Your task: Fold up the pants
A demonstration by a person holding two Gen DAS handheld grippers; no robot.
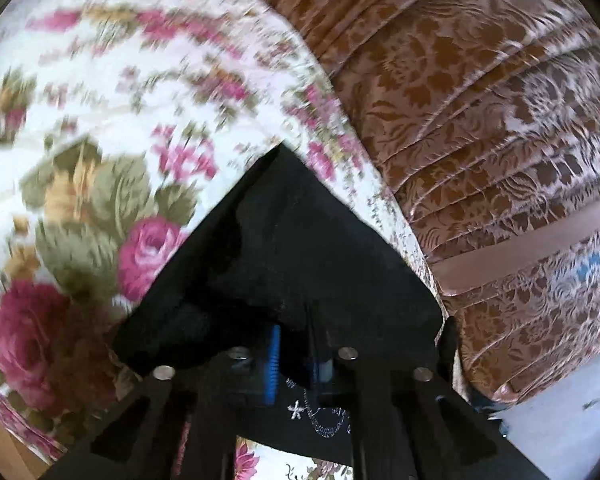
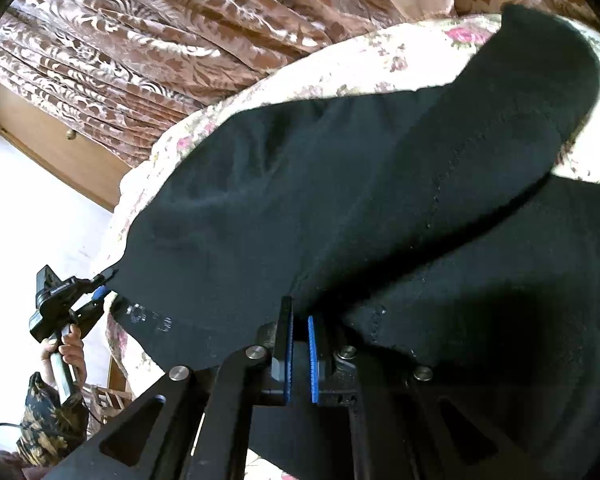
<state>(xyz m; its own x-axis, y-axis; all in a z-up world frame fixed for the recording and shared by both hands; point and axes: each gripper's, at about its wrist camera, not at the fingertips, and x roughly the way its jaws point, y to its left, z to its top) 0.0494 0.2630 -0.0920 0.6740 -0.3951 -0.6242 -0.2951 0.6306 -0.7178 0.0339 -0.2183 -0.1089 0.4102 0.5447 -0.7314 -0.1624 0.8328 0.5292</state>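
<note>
We hold the black pants (image 2: 340, 200) spread over the floral bedspread (image 1: 112, 120), stretched between our two grippers. Our right gripper (image 2: 300, 328) is pinched closed on a fold of the dark cloth, which rises just ahead of it and runs off to its right. Our left gripper (image 2: 100, 284), off to the right gripper's left by the brown patterned curtain (image 2: 140, 48), is clamped narrow on the pants' corner, which drapes over its fingers.
</note>
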